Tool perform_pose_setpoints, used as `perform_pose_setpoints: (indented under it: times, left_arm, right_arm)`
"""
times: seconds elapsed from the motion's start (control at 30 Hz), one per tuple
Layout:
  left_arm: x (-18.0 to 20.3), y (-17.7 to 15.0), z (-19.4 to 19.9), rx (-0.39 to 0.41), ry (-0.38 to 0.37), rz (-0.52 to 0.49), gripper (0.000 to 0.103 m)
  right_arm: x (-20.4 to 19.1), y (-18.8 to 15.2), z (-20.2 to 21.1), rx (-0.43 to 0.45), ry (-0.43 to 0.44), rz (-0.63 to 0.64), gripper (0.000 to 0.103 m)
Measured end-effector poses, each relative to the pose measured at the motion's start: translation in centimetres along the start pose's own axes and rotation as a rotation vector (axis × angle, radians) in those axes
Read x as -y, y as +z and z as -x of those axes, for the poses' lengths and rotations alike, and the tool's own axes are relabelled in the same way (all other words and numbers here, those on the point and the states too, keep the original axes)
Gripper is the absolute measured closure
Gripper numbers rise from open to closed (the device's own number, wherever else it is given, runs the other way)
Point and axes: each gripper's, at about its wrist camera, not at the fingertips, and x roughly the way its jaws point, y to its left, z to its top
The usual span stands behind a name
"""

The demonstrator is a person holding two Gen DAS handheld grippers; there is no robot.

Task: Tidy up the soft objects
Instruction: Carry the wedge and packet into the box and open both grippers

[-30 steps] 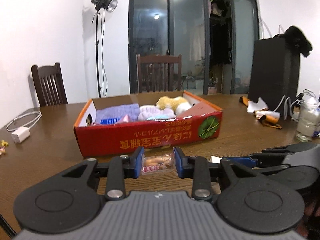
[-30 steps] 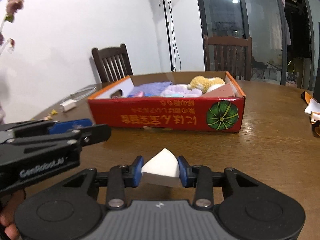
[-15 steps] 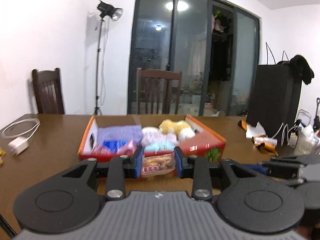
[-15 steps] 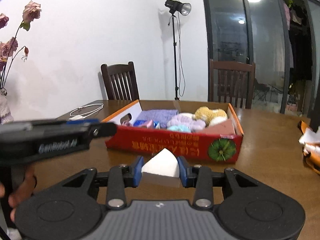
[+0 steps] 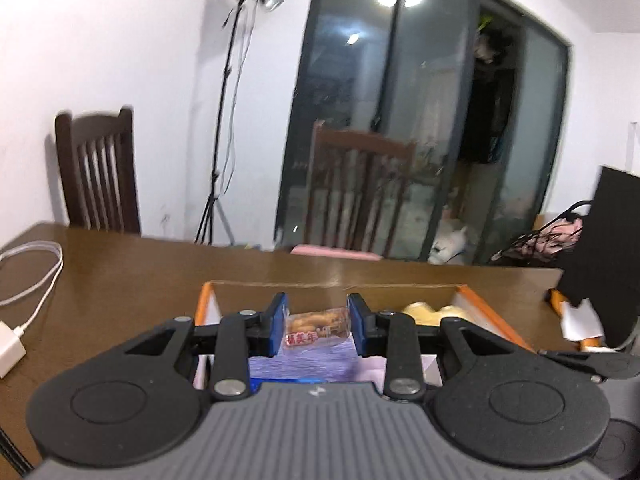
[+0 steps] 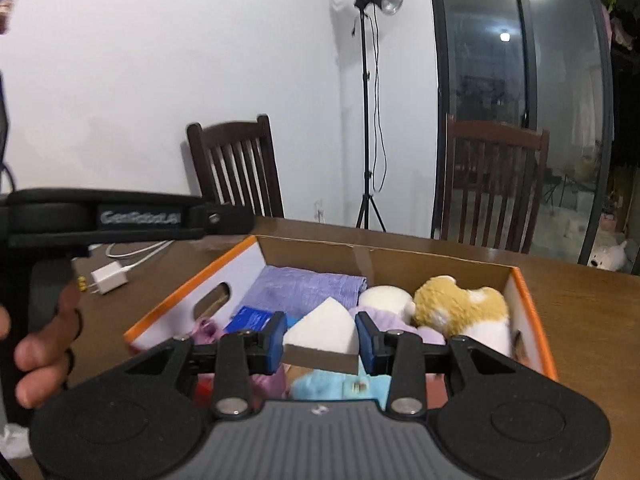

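Left gripper (image 5: 316, 330) clenched on snack packet (image 5: 315, 329) — above cardboard box (image 6: 312, 250), right gripper (image 6: 321, 338) grasping white sponge wedge (image 6: 322, 330), plush toy (image 6: 460, 306) at two o'clock — inside box.

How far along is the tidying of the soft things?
Mostly done: the purple towel and plush toy already lie in the cardboard box. In hand: the left gripper holds a snack packet and the right gripper a white sponge wedge, both over the box. Left: releasing both.
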Motion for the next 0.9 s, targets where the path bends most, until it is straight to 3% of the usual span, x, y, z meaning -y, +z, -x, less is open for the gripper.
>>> perform_pose_setpoints:
  times: [0.23, 0.27, 0.33, 0.37, 0.43, 0.53, 0.7, 0.9]
  left_arm:
    - [-3.7, -0.5, -5.2, -0.089, 0.044, 0.084, 0.066]
    - [-4.3, -0.8, -5.7, -0.088, 0.055, 0.101, 0.061]
    - [-5.1, -0.9, -6.1, -0.081, 0.068, 0.161, 0.030]
    - [-5.5, -0.6, -5.9, -0.074, 0.048, 0.188, 0.026]
    - [-5.7, 0.1, -5.1, -0.040, 0.030, 0.178, 0.022]
    - [-5.8, 0.9, -4.3, 0.002, 0.053, 0.152, 0.018]
    - [-6.1, 1.8, -3.4, -0.002, 0.038, 0.171, 0.018]
    - [-4.8, 2.7, -1.3, 0.013, 0.043, 0.106, 0.016]
  right_arm:
    - [-0.6, 1.0, -6.6, -0.069, 0.024, -0.004, 0.065]
    - [-0.7, 0.9, -7.3, -0.078, 0.030, -0.005, 0.064]
    - [-1.0, 0.6, -8.3, -0.090, 0.029, -0.009, 0.061]
    - [-1.1, 0.5, -8.6, -0.091, 0.029, -0.012, 0.057]
    - [-1.0, 0.4, -8.8, -0.088, 0.032, -0.011, 0.039]
    - [-0.7, 0.7, -8.2, -0.061, 0.022, -0.029, 0.038]
    - [-0.3, 1.7, -7.1, -0.041, -0.006, -0.028, 0.038]
    - [0.4, 3.1, -4.3, -0.013, -0.049, -0.027, 0.038]
